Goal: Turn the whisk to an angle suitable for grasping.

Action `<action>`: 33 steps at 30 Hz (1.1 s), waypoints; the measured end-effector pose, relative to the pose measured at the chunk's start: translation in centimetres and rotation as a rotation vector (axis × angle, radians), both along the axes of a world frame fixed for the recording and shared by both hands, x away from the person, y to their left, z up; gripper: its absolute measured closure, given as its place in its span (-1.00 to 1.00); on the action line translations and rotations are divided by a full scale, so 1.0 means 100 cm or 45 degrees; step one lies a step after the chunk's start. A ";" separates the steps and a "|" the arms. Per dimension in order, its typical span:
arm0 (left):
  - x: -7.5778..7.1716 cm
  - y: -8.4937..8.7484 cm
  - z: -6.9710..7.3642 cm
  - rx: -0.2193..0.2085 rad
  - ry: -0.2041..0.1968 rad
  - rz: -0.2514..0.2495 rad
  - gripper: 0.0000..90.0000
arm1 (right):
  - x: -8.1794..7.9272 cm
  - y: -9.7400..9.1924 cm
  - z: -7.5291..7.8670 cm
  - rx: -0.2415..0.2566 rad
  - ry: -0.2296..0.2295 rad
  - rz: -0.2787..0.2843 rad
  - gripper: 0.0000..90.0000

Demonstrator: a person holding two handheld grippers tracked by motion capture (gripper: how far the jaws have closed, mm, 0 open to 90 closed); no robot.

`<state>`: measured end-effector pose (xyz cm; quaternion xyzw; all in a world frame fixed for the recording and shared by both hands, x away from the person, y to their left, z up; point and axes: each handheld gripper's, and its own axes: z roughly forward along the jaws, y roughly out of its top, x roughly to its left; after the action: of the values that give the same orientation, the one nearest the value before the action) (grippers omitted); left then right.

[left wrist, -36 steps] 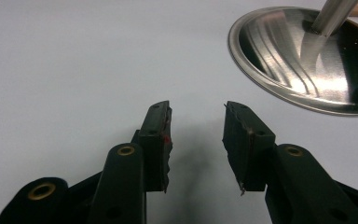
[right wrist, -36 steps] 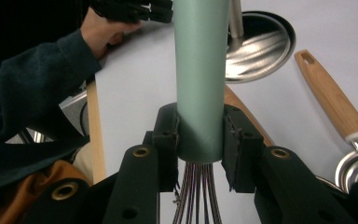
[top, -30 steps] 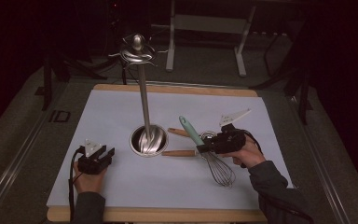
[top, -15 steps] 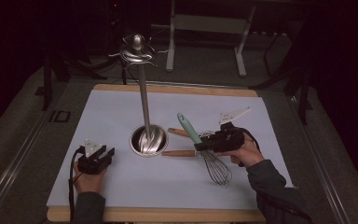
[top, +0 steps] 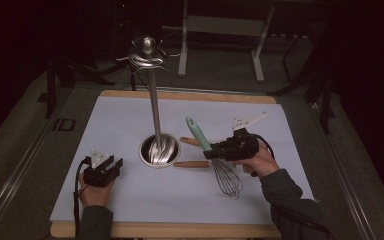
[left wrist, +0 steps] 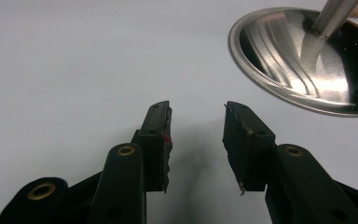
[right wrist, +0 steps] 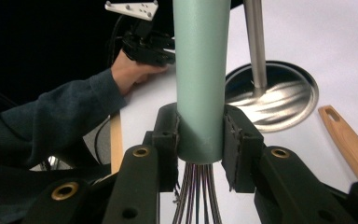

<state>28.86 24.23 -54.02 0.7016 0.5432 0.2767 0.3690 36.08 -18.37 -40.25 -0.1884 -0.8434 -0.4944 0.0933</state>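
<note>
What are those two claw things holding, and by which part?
The right gripper clamps the whisk by its green handle, just above the wires. The left gripper holds nothing.

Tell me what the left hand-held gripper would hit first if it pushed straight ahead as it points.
Probably nothing soon: ahead of the left hand-held gripper lies bare white table cover; the steel stand base sits off to its right.

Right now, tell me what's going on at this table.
A person works two handheld grippers over a white-covered table. The right gripper is clamped on the green handle of a wire whisk, its wires hanging below the jaws. The left gripper rests open and empty on the cover beside a steel utensil stand. Two wooden handles lie between stand and whisk.
</note>
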 end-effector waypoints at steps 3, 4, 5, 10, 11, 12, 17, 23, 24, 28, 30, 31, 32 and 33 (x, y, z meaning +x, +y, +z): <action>0.000 0.000 0.000 -0.002 -0.002 0.001 0.37 | 0.000 0.003 0.002 0.013 -0.011 0.009 0.54; 0.000 0.000 0.000 -0.002 -0.002 0.001 0.37 | 0.000 0.004 0.003 0.016 -0.009 0.012 0.54; 0.000 0.000 0.000 -0.002 -0.002 0.001 0.37 | 0.000 0.005 0.004 0.020 -0.015 0.012 0.54; 0.000 0.000 0.000 -0.002 -0.002 0.001 0.37 | 0.000 0.010 0.009 0.044 -0.034 0.024 0.54; 0.000 0.000 0.000 -0.003 -0.003 0.001 0.37 | -0.001 0.011 0.010 0.049 -0.035 0.024 0.54; 0.000 0.000 0.000 -0.003 -0.003 0.001 0.37 | -0.001 0.012 0.011 0.052 -0.039 0.024 0.54; 0.000 0.000 0.000 -0.004 -0.003 0.001 0.37 | -0.001 0.016 0.017 0.094 -0.069 0.026 0.54; 0.000 0.000 0.000 -0.004 -0.004 0.002 0.37 | -0.003 0.025 0.023 0.112 -0.117 0.026 0.54; 0.000 0.000 0.000 -0.004 -0.005 0.003 0.37 | -0.003 0.026 0.024 0.118 -0.120 0.026 0.54; 0.000 0.000 0.000 -0.005 -0.005 0.005 0.37 | -0.003 0.029 0.028 0.134 -0.138 0.025 0.54; 0.000 0.000 0.000 -0.005 -0.005 0.004 0.37 | -0.004 0.031 0.031 0.131 -0.164 0.017 0.54; 0.000 0.000 0.000 -0.005 -0.004 0.005 0.37 | -0.004 0.032 0.032 0.124 -0.177 0.014 0.54; 0.000 0.000 0.000 -0.005 -0.004 0.005 0.37 | -0.004 0.032 0.032 0.124 -0.177 0.014 0.54; 0.000 0.000 0.000 -0.005 -0.005 0.005 0.37 | -0.005 0.034 0.033 0.123 -0.185 0.013 0.54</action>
<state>28.83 24.27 -54.02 0.6992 0.5444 0.2776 0.3709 35.61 -15.00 -36.93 -0.1429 -0.8240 -0.5466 0.0432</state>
